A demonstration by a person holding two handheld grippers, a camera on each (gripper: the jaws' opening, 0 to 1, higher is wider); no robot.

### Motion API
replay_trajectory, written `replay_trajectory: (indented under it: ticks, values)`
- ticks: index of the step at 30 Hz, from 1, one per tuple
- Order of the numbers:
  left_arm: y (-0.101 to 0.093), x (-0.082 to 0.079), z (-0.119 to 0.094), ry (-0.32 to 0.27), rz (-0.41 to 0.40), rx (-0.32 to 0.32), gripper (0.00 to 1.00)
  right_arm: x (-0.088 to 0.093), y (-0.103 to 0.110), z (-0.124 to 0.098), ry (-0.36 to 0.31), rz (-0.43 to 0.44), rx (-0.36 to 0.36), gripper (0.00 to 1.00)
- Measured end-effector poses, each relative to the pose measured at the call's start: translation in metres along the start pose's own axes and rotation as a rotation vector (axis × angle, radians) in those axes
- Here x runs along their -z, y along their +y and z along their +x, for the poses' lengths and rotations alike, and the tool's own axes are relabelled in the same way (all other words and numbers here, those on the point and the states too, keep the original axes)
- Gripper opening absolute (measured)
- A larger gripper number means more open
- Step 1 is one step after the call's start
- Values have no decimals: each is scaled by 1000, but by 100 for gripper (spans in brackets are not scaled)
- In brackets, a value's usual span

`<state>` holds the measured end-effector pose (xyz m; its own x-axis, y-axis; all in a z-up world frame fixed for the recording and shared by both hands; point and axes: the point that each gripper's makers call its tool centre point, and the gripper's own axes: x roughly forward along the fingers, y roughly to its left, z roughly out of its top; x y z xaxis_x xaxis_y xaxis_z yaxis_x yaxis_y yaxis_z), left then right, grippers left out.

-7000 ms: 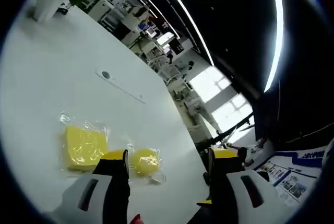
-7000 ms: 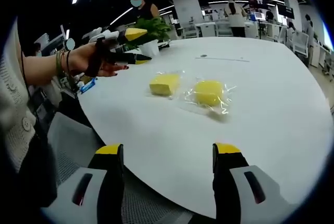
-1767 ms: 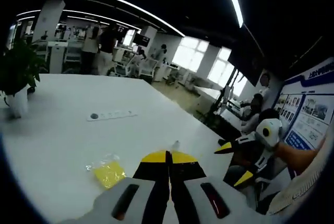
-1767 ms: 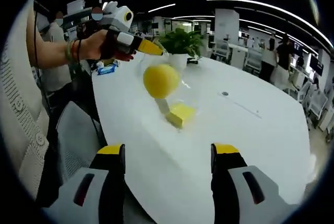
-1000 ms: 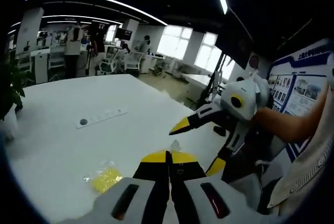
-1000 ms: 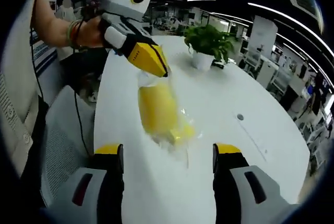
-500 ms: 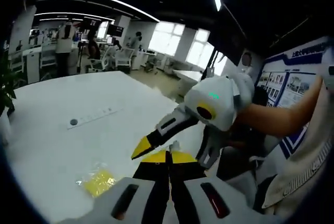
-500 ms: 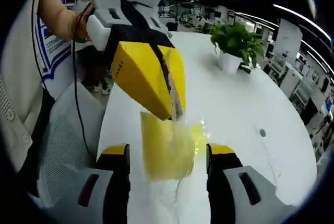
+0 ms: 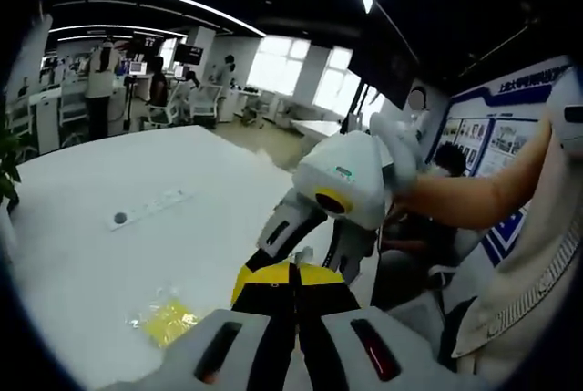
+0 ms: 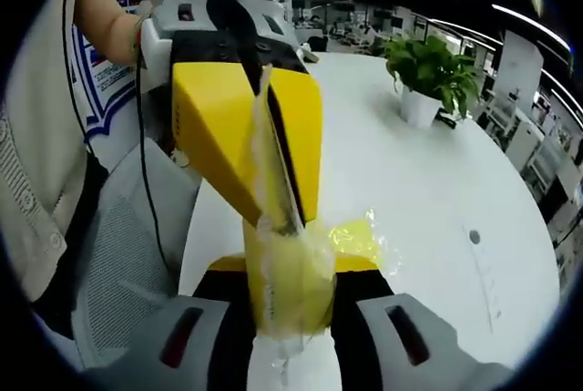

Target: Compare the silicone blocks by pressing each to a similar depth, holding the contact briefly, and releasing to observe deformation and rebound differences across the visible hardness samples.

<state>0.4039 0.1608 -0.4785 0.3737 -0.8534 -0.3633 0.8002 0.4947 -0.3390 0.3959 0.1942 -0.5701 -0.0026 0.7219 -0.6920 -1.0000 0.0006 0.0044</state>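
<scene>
A yellow silicone block in a clear bag (image 10: 287, 283) hangs in the air in the right gripper view. My right gripper (image 10: 290, 268) is shut on it, jaws pressing its two sides. My left gripper (image 10: 290, 218) reaches down from above, shut on the bag's top edge. In the left gripper view my left gripper (image 9: 293, 271) is shut, with a scrap of plastic above its tips. The right gripper (image 9: 301, 250) meets it from the right. A second bagged yellow block (image 9: 168, 321) lies on the white table (image 9: 109, 254), also visible as the second block (image 10: 357, 234).
A potted plant (image 10: 435, 67) stands at the table's far side. A socket strip (image 9: 146, 209) is set into the tabletop. A grey mesh chair (image 10: 127, 254) sits at the table edge. The person's arm (image 9: 465, 200) and sleeve (image 10: 27, 181) are close by.
My right gripper's jaws have closed from wide apart onto the hanging block. The left gripper, holding the bag, has come closer to the right gripper.
</scene>
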Motion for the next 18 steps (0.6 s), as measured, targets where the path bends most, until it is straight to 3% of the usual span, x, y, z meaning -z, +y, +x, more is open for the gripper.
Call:
replay_trajectory:
  ticks: [18]
  values:
    - [-27, -7, -5, -22, 108, 58, 0, -5, 23, -13, -42, 78, -79, 12]
